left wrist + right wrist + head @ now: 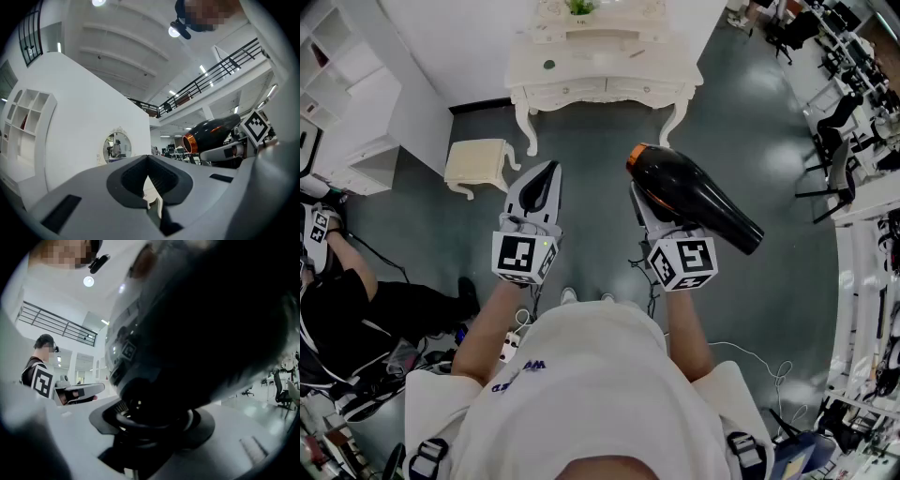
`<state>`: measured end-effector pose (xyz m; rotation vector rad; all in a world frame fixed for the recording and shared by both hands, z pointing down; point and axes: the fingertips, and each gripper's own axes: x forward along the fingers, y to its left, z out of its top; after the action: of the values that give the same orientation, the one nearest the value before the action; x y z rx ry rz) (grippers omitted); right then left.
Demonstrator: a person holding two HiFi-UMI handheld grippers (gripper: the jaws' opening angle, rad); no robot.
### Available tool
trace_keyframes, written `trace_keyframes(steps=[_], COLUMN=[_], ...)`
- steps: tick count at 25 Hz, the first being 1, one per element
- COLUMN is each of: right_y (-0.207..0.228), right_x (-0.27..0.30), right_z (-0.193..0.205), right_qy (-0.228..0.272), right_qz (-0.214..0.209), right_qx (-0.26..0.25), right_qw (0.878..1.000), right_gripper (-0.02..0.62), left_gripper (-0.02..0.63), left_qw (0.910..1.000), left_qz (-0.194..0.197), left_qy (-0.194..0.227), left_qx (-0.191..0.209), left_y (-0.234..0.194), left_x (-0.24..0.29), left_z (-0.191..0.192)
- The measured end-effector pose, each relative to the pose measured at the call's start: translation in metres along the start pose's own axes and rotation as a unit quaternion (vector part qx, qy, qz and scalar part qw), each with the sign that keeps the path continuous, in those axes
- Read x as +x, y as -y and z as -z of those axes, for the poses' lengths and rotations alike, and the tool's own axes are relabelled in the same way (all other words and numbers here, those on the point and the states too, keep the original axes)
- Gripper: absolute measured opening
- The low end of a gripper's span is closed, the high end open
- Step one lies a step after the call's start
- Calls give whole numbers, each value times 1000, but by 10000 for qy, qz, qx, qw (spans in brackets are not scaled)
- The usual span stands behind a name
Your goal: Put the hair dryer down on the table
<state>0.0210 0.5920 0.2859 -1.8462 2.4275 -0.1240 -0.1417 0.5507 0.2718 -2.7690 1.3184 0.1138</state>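
left hand-held gripper (546, 178): jaws are brought together, tip to tip, with nothing caught between them. It's held up in the air beside the right one, with a gap left between the two.
right hand-held gripper (651, 202): it's clamped on the hair dryer's handle. In its own view the handle is seen wedged between the pads and the black body blocks nearly everything above.
hair dryer (694, 199): glossy black with an orange ring (634, 161) at the fat end. It's carried on top of the right hand-held gripper, lying across it, and it's not on the table. The ringed end is pointed ahead of the jaws and a bit toward the left hand-held gripper, while the narrower end is stuck out to the far side and back.
table (581, 91): a white ornate dressing table with curvy legs is found well ahead of both hand-held grippers, apart from the dryer. A few small bits are seen on top but can't be made out.
mirror (116, 146): an oval one is picked up straight ahead in the left gripper view.
stool (476, 161): a small cream stool is parked on the floor (600, 155) ahead and outward of the left hand-held gripper.
seated person (356, 309): someone in dark clothes is spotted well off to the left side, lower down.
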Motion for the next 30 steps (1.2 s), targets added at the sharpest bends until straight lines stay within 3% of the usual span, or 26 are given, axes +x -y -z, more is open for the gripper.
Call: trace_keyframes(steps=[14, 26, 30], right_y=[3, -28, -41], right_x=[6, 14, 19], right_z=[-3, 24, 30], right_qy=[85, -209, -348], right_qz=[-109, -45, 10], right_qx=[3, 122, 97], right_qw=[9999, 9997, 9993], right_gripper=[299, 301, 301], left_gripper=[9, 9, 9], left_qw=[10000, 10000, 9995], left_qz=[-18, -28, -42], left_qy=[13, 2, -51], left_qx=[27, 84, 299], left_y=[-4, -24, -41], left_x=[11, 1, -3], left_z=[4, 7, 9])
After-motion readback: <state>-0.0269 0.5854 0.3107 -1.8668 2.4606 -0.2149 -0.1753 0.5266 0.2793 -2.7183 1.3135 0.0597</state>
